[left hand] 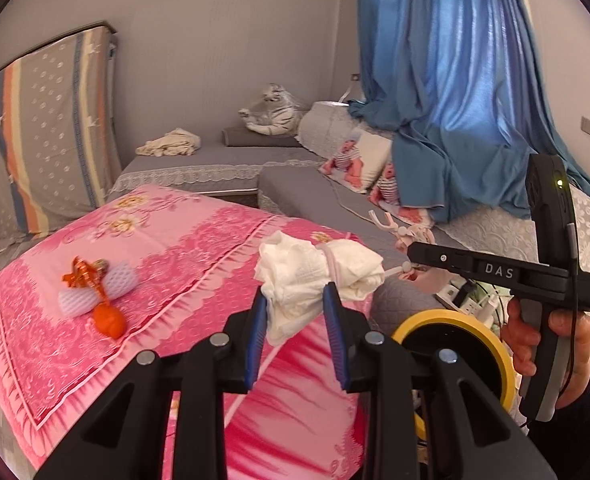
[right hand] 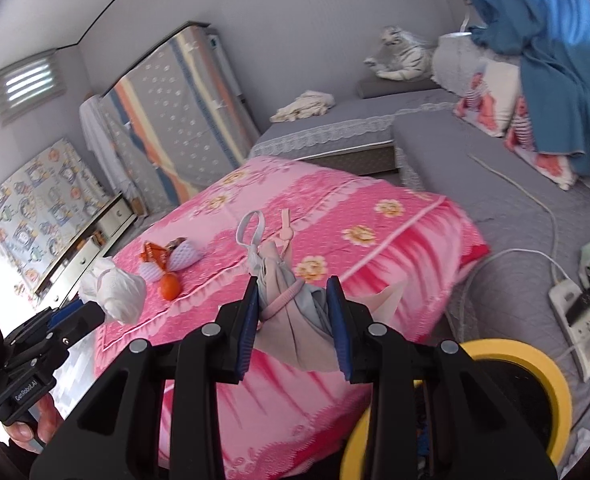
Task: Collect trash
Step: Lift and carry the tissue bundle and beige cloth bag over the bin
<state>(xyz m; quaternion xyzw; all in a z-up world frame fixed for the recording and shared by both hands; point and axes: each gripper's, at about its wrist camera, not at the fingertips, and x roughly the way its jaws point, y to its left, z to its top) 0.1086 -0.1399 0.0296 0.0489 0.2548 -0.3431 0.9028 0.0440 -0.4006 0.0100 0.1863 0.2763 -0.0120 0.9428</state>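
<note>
My left gripper [left hand: 295, 294] is shut on a crumpled white tissue wad [left hand: 295, 276], held above the pink flowered quilt [left hand: 175, 240]. My right gripper [right hand: 293, 284] is shut on a grey and pink bundle with elastic loops [right hand: 287, 292], like used face masks. In the right wrist view the left gripper [right hand: 91, 310] and its tissue wad [right hand: 115, 292] are at the left. On the quilt lie an orange wrapper [left hand: 85, 276], white foam nets [left hand: 121, 280] and an orange peel piece [left hand: 109, 320]. A bin with a yellow rim [right hand: 515, 350] stands low right, just under the right gripper.
A grey corner sofa [left hand: 295, 192] with cartoon cushions [left hand: 355, 164] and a plush tiger [left hand: 271, 112] lies beyond the quilt. A blue curtain [left hand: 455, 80] hangs at the right. A white power strip [right hand: 575, 320] with cables sits on the grey cover.
</note>
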